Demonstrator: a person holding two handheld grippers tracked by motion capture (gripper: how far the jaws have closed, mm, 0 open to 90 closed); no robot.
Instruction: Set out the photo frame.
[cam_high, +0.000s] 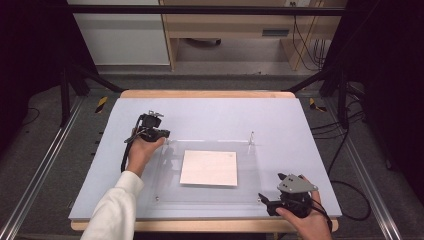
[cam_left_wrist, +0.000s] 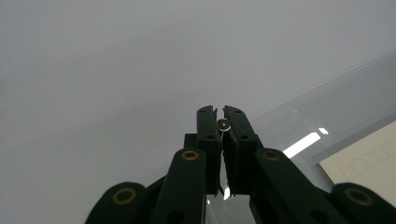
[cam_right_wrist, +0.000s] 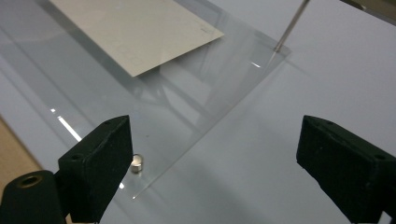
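Pale blue covers the table (cam_high: 210, 112), and its wooden edge shows at the front and back. Dark floor and black frame bars lie around it. On the blue top lies a flat clear sheet (cam_high: 250, 195). A white paper (cam_high: 209, 167) rests on the middle of the sheet.

The left gripper (cam_high: 165, 134) sits at the far left corner of the clear sheet, held by a hand (cam_high: 141, 152) with a white sleeve (cam_high: 117, 207). In the left gripper view its jaws are nearly closed, and a small round silver pin (cam_left_wrist: 223, 124) is pinched between the tips. The edge of the sheet and a corner of the paper (cam_left_wrist: 369, 161) show to the right of the jaws.

The right gripper (cam_high: 263, 199) is at the near right corner of the sheet, with a grey plate (cam_high: 296, 184) on top. In the right gripper view its jaws stand wide apart with nothing between them. A small silver peg (cam_right_wrist: 137, 164) stands on the sheet corner just beside one jaw. A thin metal rod (cam_right_wrist: 288, 28) stands up at the far right corner of the sheet.
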